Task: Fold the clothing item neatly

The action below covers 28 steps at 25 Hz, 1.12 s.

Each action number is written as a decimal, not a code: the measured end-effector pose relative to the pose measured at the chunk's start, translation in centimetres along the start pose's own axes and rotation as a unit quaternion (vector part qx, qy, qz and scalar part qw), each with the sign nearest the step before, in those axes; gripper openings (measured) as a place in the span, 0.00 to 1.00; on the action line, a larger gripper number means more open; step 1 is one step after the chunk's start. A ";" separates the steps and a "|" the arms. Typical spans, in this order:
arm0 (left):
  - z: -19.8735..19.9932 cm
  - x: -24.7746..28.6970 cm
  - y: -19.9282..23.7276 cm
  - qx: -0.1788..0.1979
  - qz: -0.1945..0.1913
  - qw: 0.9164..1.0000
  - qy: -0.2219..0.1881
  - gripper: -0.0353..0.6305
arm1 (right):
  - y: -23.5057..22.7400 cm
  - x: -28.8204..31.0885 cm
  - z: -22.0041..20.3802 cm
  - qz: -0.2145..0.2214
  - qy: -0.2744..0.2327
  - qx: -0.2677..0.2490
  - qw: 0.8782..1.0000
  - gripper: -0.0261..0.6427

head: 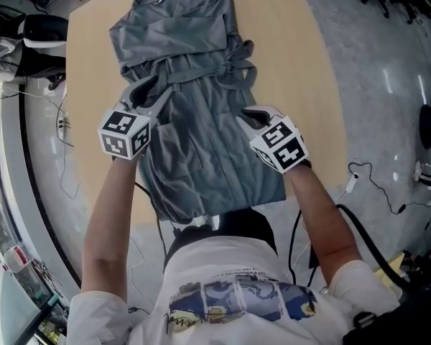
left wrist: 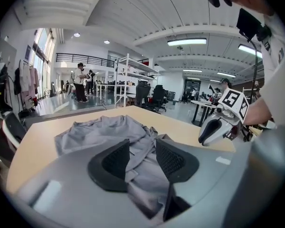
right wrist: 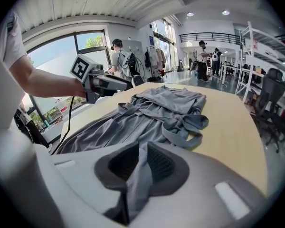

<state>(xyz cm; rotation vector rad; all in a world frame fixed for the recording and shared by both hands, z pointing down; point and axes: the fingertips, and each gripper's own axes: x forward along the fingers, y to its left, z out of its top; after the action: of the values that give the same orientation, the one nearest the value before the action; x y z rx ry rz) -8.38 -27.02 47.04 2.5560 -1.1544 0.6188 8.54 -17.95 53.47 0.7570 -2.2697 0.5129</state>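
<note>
A grey belted dress (head: 194, 56) lies lengthwise on the wooden table (head: 302, 70), collar at the far end and hem hanging over the near edge. Its tied belt (head: 237, 60) crosses the waist. My left gripper (head: 152, 94) is at the dress's left side near the waist, shut on a raised fold of cloth that fills the gap between its pads (left wrist: 142, 148). My right gripper (head: 248, 117) is at the right edge of the skirt, shut on a thin pinch of that edge (right wrist: 143, 151). Each gripper shows in the other's view: the right gripper (left wrist: 211, 129) and the left gripper (right wrist: 109, 84).
Bare tabletop (head: 93, 70) lies on both sides of the dress. Black cables (head: 373, 182) trail on the grey floor to the right. Equipment (head: 29, 42) crowds the far left. People (left wrist: 80, 82) stand far off by shelving (left wrist: 128, 77) and office chairs (right wrist: 270, 94).
</note>
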 end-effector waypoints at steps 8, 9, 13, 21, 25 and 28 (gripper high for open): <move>-5.6 -11.5 -5.3 0.002 -0.006 1.000 -0.006 0.33 | 7.3 -2.0 -1.8 -0.025 0.002 -0.007 1.000 0.12; -6.2 -12.9 -6.0 0.004 -0.008 1.000 -0.006 0.33 | 8.4 -2.4 -2.0 -0.028 0.000 -0.007 1.000 0.12; -8.7 -18.9 -9.6 0.006 -0.022 1.000 -0.008 0.33 | 13.5 -4.6 -2.6 -0.040 -0.010 -0.005 0.999 0.12; -13.7 -27.5 -14.4 -0.012 -0.031 0.999 -0.015 0.33 | 21.5 -9.5 -5.3 -0.067 -0.017 -0.009 0.998 0.12; -17.4 -30.2 -17.3 -0.030 -0.046 0.998 -0.003 0.33 | 23.9 -12.0 -8.2 -0.085 -0.008 0.005 0.996 0.12; -20.7 -30.9 -19.3 -0.047 -0.057 0.997 0.014 0.33 | 25.0 -13.6 -10.7 -0.097 0.002 0.018 0.995 0.12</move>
<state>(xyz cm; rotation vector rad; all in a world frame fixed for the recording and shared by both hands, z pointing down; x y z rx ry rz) -17.58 13.83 48.89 2.5053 -0.9957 0.5595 5.78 11.81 47.55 0.9817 -2.1587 0.4627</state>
